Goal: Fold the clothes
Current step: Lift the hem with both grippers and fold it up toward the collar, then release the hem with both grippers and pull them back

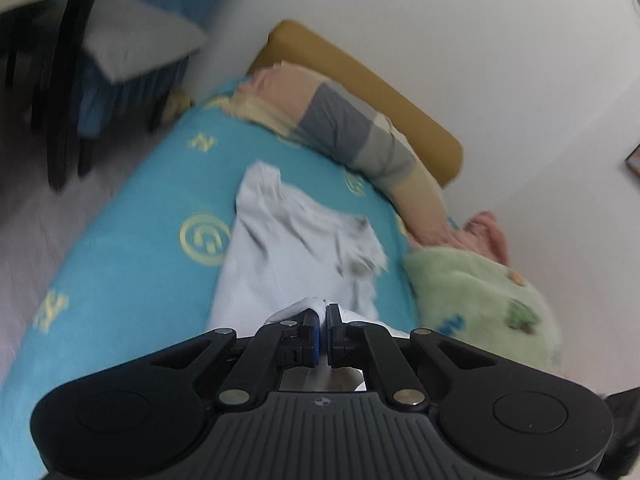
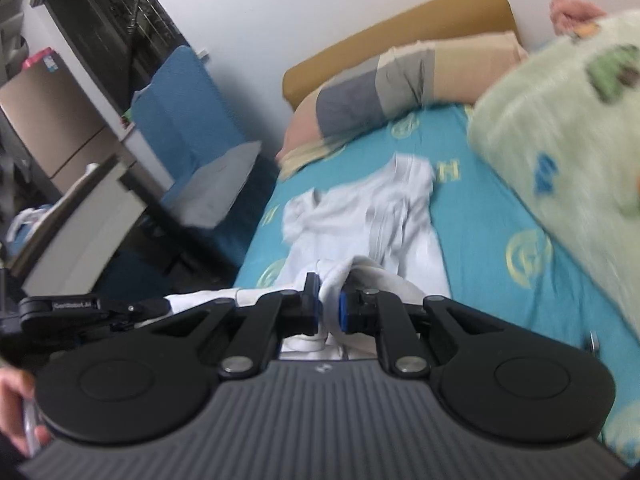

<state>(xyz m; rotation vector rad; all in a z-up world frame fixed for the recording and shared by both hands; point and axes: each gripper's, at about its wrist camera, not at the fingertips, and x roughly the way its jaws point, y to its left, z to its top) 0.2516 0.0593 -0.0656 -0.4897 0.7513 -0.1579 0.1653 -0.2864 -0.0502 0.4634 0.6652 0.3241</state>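
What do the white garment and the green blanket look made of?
Garment: thin, matte knit, probably cotton; it creases softly and bunches in the right gripper. Blanket: fuzzy, looks like fleece, puffy, printed. Blur leaves both uncertain.

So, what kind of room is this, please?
Most likely a bedroom: a bed with a turquoise sheet, a pillow against a headboard, and a green blanket.
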